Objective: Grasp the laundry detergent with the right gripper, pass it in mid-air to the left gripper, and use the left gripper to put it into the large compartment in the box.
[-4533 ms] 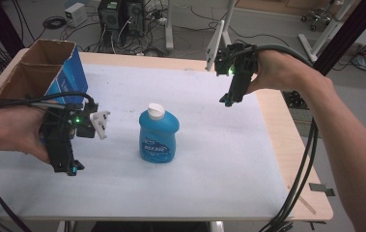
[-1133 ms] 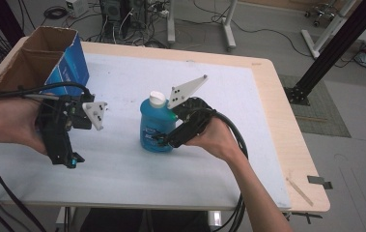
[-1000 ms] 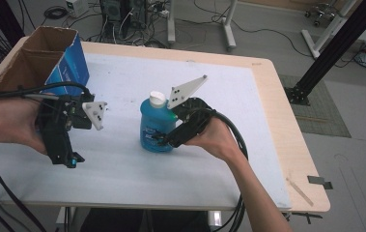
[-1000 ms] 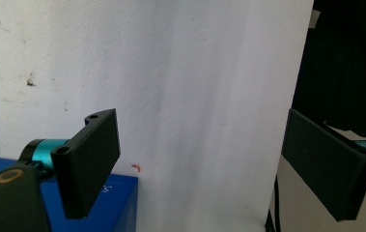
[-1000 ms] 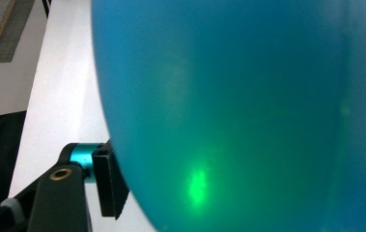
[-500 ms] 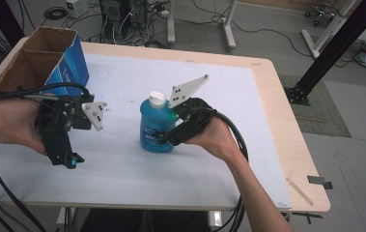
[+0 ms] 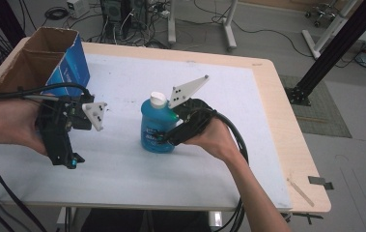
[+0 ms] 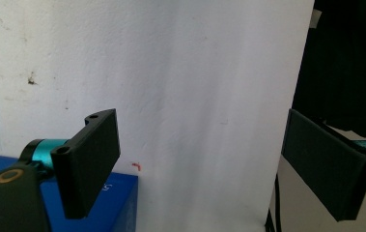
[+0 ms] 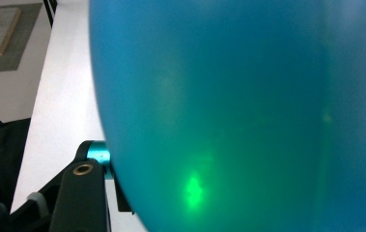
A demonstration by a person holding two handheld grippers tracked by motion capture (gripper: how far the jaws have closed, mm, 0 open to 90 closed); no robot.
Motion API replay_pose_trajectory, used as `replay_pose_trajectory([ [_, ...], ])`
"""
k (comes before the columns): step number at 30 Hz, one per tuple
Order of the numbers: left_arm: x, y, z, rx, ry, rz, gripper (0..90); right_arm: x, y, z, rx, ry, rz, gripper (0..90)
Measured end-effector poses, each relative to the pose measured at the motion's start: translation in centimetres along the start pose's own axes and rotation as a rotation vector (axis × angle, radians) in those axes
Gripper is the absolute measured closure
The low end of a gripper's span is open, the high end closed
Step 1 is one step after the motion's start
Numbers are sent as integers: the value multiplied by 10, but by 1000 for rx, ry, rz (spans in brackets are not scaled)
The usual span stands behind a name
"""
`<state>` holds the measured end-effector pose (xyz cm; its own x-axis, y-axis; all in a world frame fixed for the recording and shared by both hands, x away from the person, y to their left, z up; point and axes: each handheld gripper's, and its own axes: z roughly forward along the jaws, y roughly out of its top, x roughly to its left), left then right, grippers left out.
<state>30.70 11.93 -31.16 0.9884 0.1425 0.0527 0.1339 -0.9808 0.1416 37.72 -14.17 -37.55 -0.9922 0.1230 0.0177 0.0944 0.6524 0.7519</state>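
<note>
- A white sheet covers the wooden table (image 7: pixel 287 121); beyond it lie a grey floor, cables and black frame legs.
- The blue bottle (image 7: pixel 154 126) with its white cap stands upright mid-table, and the right gripper (image 7: pixel 163 138) has it from the side, fingers just closing in on its body.
- The right gripper view brings that in close: bottle wall (image 9: pixel 248 111) pressed against the one finger (image 9: pixel 86 193) in sight, a green glow on the plastic. The other finger is hidden behind the bottle.
- The left gripper (image 7: pixel 67 159) hovers near the table's left, fingers (image 8: pixel 91 159) spread wide, nothing between them.
- An open cardboard box (image 7: pixel 50 60) with a blue side sits at the far left corner, cut off in the left gripper view (image 8: pixel 118 203).
</note>
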Motion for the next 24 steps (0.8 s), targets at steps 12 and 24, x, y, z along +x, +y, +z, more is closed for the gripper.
replay_pose_trajectory([
  [12, -1, -2, -1, -9, 2, -9, 136, -5, -4, 1, -34, 28, 26, 438],
  [24, 17, 9, -34, -108, 21, -8, 136, -3, 4, -1, 4, 22, -26, 463],
])
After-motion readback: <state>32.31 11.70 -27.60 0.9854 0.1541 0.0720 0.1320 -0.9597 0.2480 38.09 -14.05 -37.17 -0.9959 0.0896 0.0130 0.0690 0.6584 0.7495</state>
